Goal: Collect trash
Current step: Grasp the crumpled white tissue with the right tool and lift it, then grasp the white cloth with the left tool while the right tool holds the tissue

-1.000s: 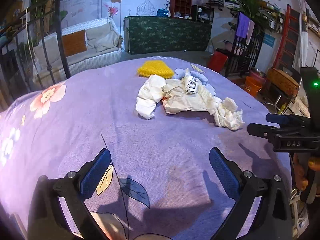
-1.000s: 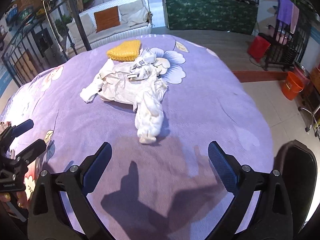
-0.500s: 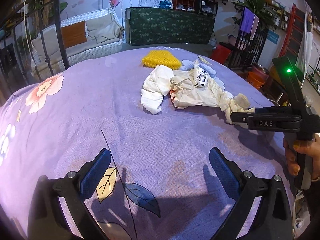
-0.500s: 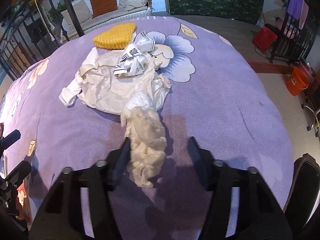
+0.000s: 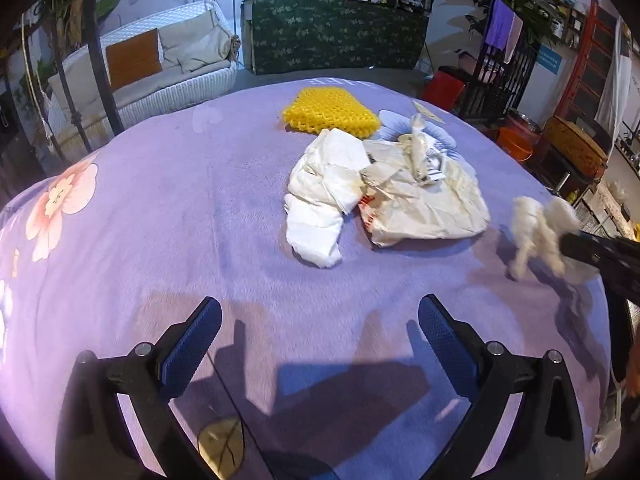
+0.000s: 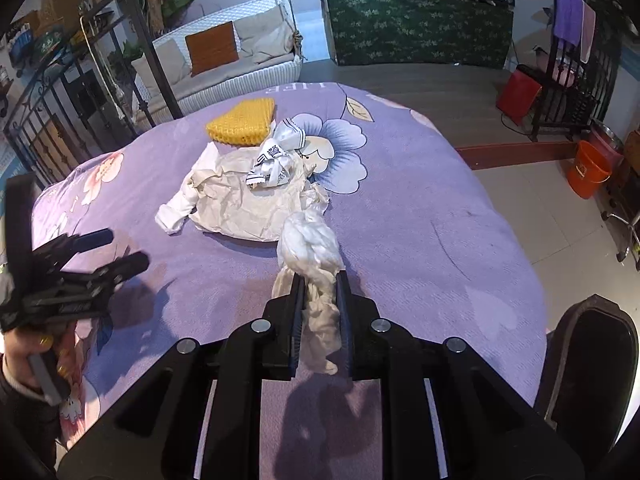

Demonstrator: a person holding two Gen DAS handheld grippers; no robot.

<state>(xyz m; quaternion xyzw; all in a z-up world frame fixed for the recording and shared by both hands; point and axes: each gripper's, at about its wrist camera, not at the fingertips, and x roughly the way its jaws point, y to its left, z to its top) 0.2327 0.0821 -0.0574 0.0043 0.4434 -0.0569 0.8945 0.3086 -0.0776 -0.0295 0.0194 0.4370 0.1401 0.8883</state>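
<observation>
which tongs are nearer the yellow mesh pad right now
Left, I'd judge, though neither is close. The left tongs hang open over bare cloth, the trash pile between them and the yellow mesh pad. The right tongs, shut on a tissue wad, sit off to the side.

A crumpled white tissue wad (image 6: 310,246) hangs pinched between the right gripper's (image 6: 319,280) pads, lifted clear of the purple cloth. Behind it lies a creased cream paper bag (image 6: 248,208), flat. On the bag rests a crinkled white wrapper with dark print (image 6: 276,156). A folded white napkin wad (image 5: 324,196) lies against the bag's other edge.
</observation>
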